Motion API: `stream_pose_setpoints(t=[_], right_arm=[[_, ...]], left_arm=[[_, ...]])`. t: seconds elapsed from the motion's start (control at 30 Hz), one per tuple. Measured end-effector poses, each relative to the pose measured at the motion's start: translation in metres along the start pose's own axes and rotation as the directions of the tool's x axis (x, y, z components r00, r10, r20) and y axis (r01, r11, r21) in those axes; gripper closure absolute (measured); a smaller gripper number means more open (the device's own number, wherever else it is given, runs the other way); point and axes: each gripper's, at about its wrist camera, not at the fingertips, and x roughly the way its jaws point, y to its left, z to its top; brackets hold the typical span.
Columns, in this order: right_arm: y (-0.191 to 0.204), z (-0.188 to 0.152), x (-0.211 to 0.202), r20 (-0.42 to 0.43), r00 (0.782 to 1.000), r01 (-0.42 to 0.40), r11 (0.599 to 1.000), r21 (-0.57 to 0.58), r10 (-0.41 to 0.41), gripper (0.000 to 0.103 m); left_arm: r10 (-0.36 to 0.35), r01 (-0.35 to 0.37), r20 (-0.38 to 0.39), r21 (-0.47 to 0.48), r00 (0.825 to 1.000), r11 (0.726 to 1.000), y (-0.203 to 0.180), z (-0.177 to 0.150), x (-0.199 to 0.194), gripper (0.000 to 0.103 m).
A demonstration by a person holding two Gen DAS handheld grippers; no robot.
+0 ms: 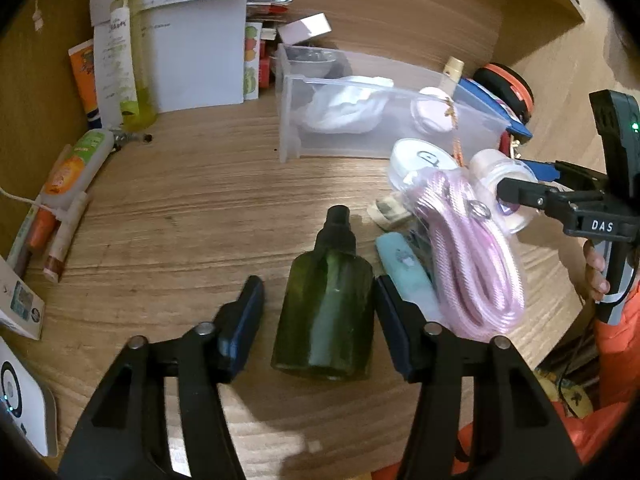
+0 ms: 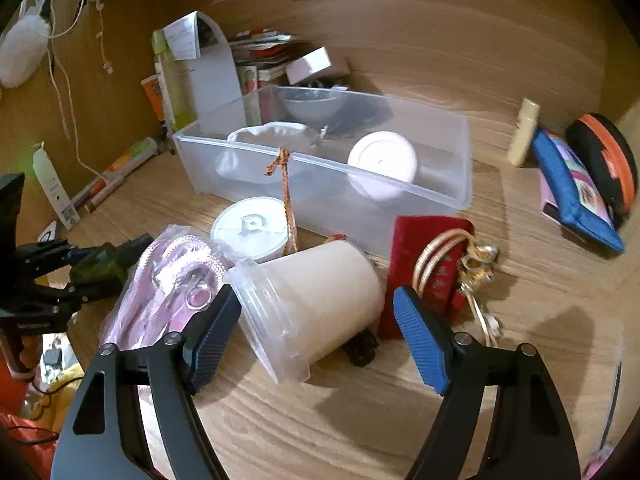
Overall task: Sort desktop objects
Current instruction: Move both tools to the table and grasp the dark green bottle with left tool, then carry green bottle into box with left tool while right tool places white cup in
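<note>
A dark green spray bottle [image 1: 326, 312] lies on the wooden desk between the open fingers of my left gripper [image 1: 320, 320]; the right finger is close to it, the left apart. My right gripper [image 2: 316, 320] is open around a clear plastic jar [image 2: 308, 304] with cream contents, lying on its side. That jar [image 1: 500, 184] and the right gripper [image 1: 516, 196] show at the right of the left wrist view. A clear storage bin [image 2: 456, 196] behind holds a white cloth [image 2: 264, 148] and a pale round lid [image 2: 382, 164].
A bagged pink cord [image 1: 476, 256] and a round white lid [image 2: 250, 232] lie between the two grippers. A red pouch with gold cord [image 2: 432, 268] lies right of the jar. A blue pouch [image 2: 572, 196] lies far right. Tubes and papers [image 1: 120, 48] line the back left.
</note>
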Motion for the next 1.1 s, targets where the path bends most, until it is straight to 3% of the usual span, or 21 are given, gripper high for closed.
stream_pose_setpoints(t=[0.17, 0.27, 0.63, 1.1], right_arm=[[0.007, 0.006, 0.016, -0.039, 0.999, -0.008, 0.999, -0.048, 0.006, 0.027], [0.009, 0.003, 0.02, -0.036, 0.999, 0.002, 0.998, -0.056, -0.004, 0.028], [0.0, -0.001, -0.003, 0.017, 0.999, -0.034, 0.999, 0.013, 0.034, 0.04], [-0.009, 0.014, -0.046, 0.142, 0.99, -0.031, 0.998, 0.058, 0.022, 0.041]], left_arm=[[-0.001, 0.001, 0.006, -0.006, 1.0, 1.0, -0.001, 0.002, 0.004, 0.047], [0.012, -0.012, 0.013, -0.006, 1.0, 1.0, -0.001, 0.004, 0.006, 0.062], [0.036, -0.033, 0.075, -0.047, 0.996, 0.998, 0.007, 0.015, -0.005, 0.062], [0.003, 0.012, 0.19, -0.075, 0.982, 0.997, -0.003, 0.048, -0.027, 0.062]])
